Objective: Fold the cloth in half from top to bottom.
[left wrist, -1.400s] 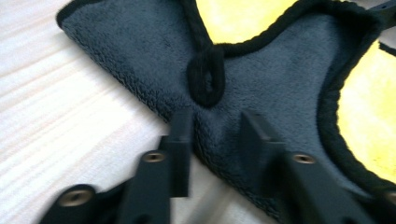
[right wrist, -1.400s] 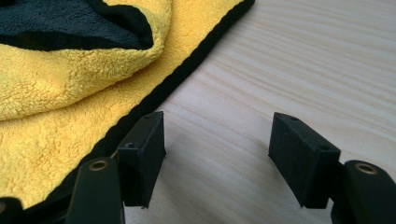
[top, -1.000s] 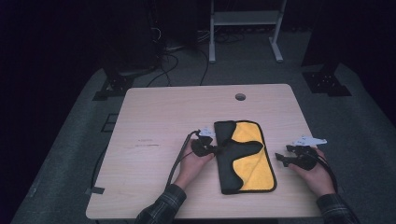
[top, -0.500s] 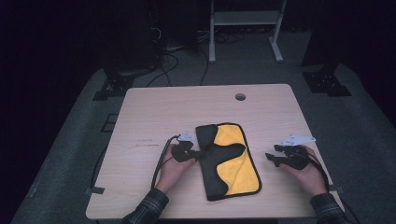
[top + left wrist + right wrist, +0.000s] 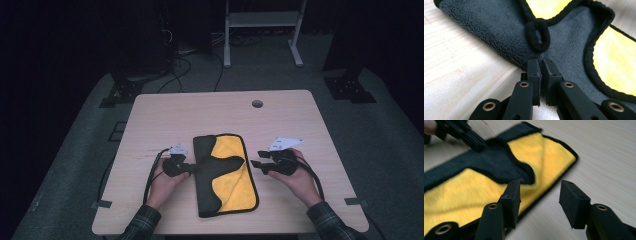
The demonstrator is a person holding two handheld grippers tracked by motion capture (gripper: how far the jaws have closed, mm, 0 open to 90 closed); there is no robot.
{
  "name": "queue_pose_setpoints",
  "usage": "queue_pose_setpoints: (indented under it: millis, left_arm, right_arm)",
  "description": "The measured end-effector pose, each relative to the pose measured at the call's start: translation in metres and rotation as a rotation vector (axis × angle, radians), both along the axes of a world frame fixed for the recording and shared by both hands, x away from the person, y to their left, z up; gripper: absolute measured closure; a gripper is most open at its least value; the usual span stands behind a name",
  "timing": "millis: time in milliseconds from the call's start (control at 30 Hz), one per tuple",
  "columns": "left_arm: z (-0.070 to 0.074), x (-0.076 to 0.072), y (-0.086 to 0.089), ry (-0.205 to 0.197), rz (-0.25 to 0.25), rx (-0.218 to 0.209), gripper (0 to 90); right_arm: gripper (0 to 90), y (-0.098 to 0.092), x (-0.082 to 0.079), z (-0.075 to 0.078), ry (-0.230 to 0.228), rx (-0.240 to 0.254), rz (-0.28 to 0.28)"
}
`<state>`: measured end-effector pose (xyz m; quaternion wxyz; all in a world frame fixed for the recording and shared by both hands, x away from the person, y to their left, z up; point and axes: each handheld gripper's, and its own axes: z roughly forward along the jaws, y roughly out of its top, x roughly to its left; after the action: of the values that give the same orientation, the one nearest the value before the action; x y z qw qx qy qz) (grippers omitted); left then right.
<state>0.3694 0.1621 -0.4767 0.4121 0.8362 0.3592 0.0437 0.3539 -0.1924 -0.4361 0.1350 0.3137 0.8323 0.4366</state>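
Observation:
A cloth (image 5: pixel 227 177), yellow inside with a dark grey outer face and black trim, lies folded lengthwise near the table's front middle. My left gripper (image 5: pixel 192 169) is at its left edge, where the grey flap folds over. In the left gripper view the jaws (image 5: pixel 541 61) are pressed together on the grey fold of the cloth (image 5: pixel 499 32), just below a black hanging loop (image 5: pixel 537 35). My right gripper (image 5: pixel 256 161) hovers open just off the cloth's right edge. In the right gripper view it (image 5: pixel 541 188) holds nothing, with the cloth (image 5: pixel 544 152) ahead and the left gripper (image 5: pixel 471 140) beyond.
The wooden table (image 5: pixel 175 115) has a cable hole (image 5: pixel 257 104) at the back right. A black cable (image 5: pixel 152 172) trails from the left gripper to the front edge. Beyond the table on the dark floor are a white stand (image 5: pixel 262 20) and cables.
The left gripper has dragged the cloth to the left and slightly toward the front edge. The right gripper has followed leftward, closing on the cloth's right edge.

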Motion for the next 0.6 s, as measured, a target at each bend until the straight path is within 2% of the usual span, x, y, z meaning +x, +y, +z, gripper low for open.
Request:
queue_pose_setpoints:
  millis: [133,400,433,533,600]
  left_arm:
    - [0.0,-0.001,-0.001,-0.012,0.0,0.006,83.7]
    - [0.0,-0.003,-0.002,-0.05,-0.003,0.038,80.8]
    - [0.0,-0.004,-0.002,-0.051,0.003,0.032,79.7]
    - [0.002,-0.004,0.0,-0.072,0.02,0.059,71.3]
    - [0.001,-0.004,0.001,-0.083,0.026,0.062,66.6]
  right_arm:
    - [52.4,0.021,0.009,0.001,0.003,-0.006,0.038]
    - [54.1,0.071,0.036,-0.012,0.028,-0.043,0.1]
    - [54.3,0.076,0.038,-0.013,0.027,-0.051,0.102]
    - [54.6,0.091,0.043,-0.016,0.031,-0.071,0.125]
    - [55.1,0.102,0.046,-0.018,0.029,-0.079,0.136]
